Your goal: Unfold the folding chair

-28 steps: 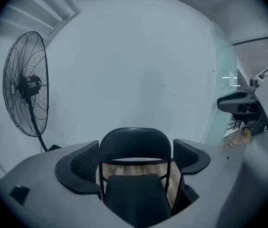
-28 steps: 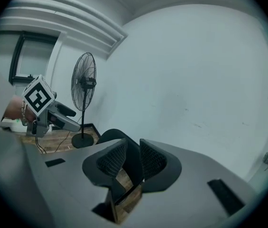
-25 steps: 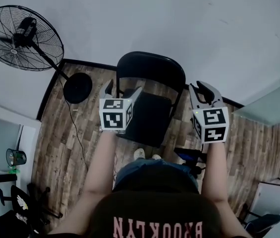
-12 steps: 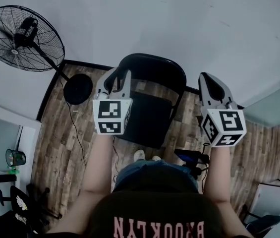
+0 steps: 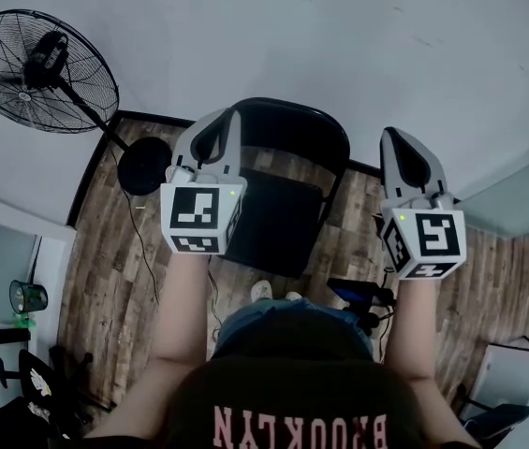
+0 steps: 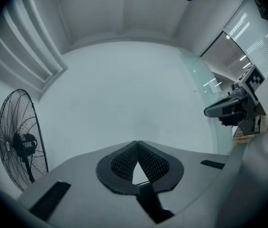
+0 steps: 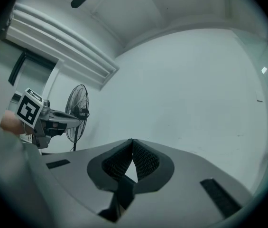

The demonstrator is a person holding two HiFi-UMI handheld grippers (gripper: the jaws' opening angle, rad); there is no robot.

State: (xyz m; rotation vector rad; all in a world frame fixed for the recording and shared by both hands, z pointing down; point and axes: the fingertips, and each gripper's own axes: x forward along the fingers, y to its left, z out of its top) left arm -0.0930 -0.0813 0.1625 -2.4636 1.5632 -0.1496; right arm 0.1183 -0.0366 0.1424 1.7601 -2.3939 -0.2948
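The black folding chair (image 5: 281,215) stands opened out on the wood floor, its backrest (image 5: 294,123) toward the white wall. In the head view both grippers are held up above it and touch nothing. My left gripper (image 5: 230,113) hangs over the chair's left side; its jaws have just been closing and now meet, with nothing between them (image 6: 136,142). My right gripper (image 5: 390,132) is off the chair's right side, also shut and empty (image 7: 132,140). Both gripper views face the bare wall, with the chair out of sight.
A black pedestal fan (image 5: 41,71) stands at the left, its round base (image 5: 147,166) near the chair and a cable trailing over the floor. Dark gear (image 5: 360,296) lies by my feet. A glass partition (image 5: 517,199) is on the right.
Both grippers have risen from beside the chair's backrest. The left jaws went from wide open to shut; the right jaws closed the last bit. The chair has not moved.
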